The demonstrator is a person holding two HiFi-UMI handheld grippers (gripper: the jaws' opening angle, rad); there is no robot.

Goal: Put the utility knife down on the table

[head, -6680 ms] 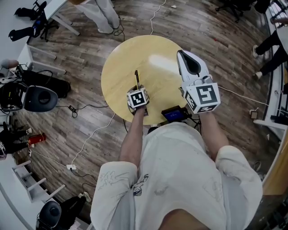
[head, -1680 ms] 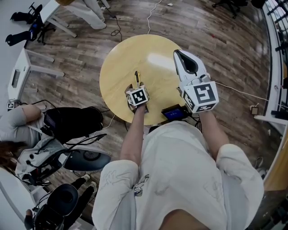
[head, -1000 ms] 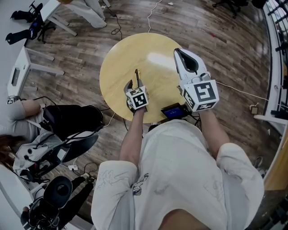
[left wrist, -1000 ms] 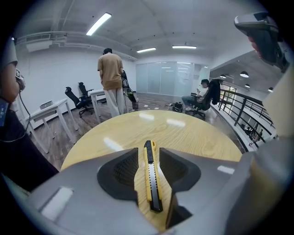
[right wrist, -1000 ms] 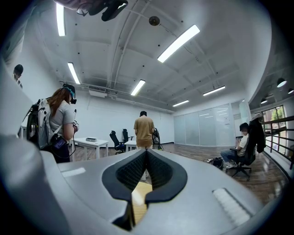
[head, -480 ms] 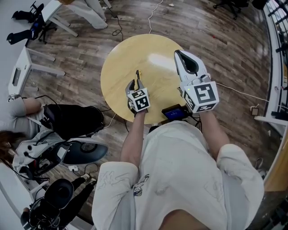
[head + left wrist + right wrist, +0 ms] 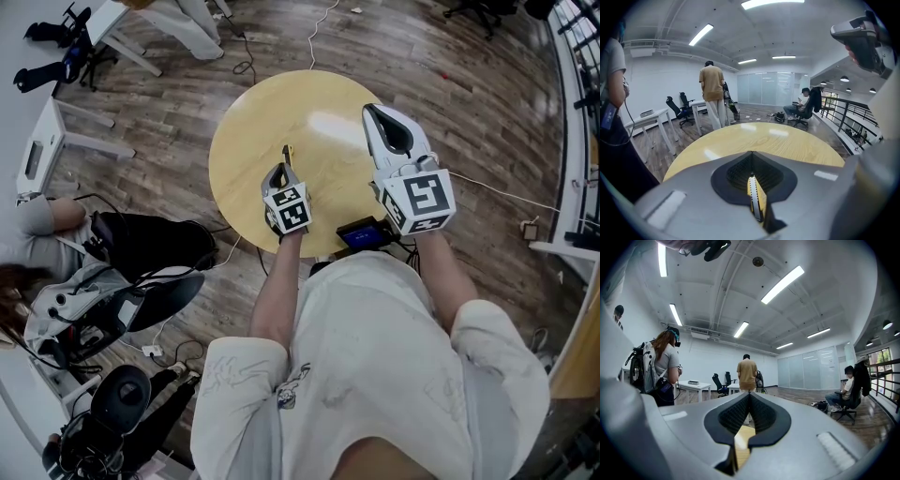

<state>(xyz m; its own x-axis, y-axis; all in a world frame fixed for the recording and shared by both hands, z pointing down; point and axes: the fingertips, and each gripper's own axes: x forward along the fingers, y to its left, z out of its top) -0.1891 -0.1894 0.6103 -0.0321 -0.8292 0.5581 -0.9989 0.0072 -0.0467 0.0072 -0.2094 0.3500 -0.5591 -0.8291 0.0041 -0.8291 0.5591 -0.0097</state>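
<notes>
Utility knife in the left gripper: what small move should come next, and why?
Probably lower the left gripper until the utility knife rests flat on the round table, then open. Its jaws have just been closing and clamp the yellow knife, which juts out over the tabletop.

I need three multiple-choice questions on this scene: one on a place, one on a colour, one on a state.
1. Where is the utility knife?
A. on the floor
B. between the left gripper's jaws
C. on a chair
2. What colour is the round table?
A. black
B. light yellow
C. red
3. How do the right gripper's jaws stand?
A. wide apart
B. closed on a cable
C. together, holding nothing
1 B: its yellow edge shows between jaws that have just been closing on it.
2 B: pale yellow wood in the head view.
3 C: the jaws meet, nothing between.
</notes>
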